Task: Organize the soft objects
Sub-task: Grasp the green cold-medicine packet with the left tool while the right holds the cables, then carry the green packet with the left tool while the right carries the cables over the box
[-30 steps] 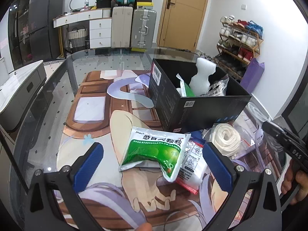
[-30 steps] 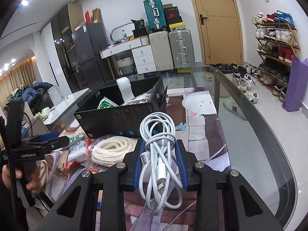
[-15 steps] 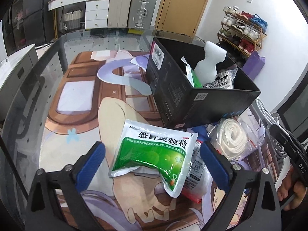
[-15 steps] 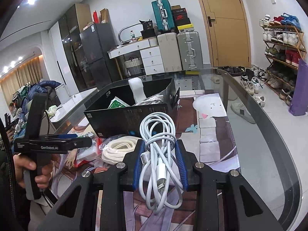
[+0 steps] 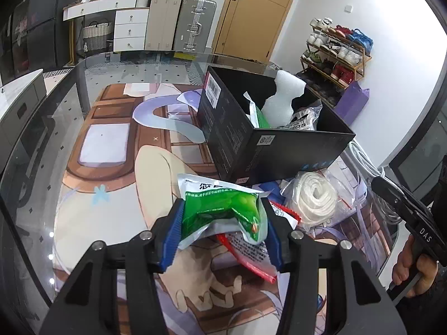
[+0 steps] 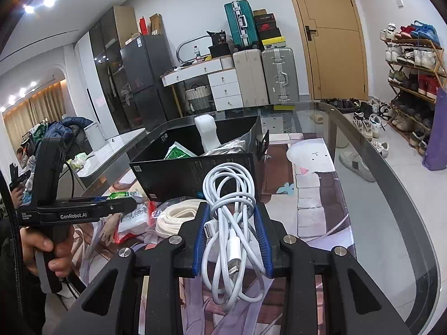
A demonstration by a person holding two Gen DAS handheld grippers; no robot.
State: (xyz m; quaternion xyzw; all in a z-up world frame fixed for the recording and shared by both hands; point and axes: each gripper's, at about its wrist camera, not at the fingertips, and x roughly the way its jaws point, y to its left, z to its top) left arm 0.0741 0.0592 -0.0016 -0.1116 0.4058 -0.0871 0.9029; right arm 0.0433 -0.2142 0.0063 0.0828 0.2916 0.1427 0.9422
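A green-and-white medicine pouch point(image 5: 220, 206) is crumpled between the blue pads of my left gripper point(image 5: 222, 217), whose jaws are closing and press on it from both sides, just above the printed mat. Under the pouch lies a red-and-white sachet point(image 5: 251, 254). Behind stands the open black box point(image 5: 251, 145) with a white foam piece point(image 5: 282, 103) and other bags inside. My right gripper point(image 6: 231, 209) is shut on a coiled white charging cable point(image 6: 223, 178), held above the table in front of the box point(image 6: 181, 176).
A bagged coil of white rope point(image 5: 314, 198) lies right of the sachet, in front of the box. More white cable point(image 5: 363, 159) lies beside the box. The glass table's rim point(image 6: 391, 184) curves along the right. Suitcases, drawers and a shoe rack stand beyond the table.
My left gripper's wide-open jaws have closed in on the green pouch and crumpled it. The right gripper keeps its hold on the cable and has hardly moved.
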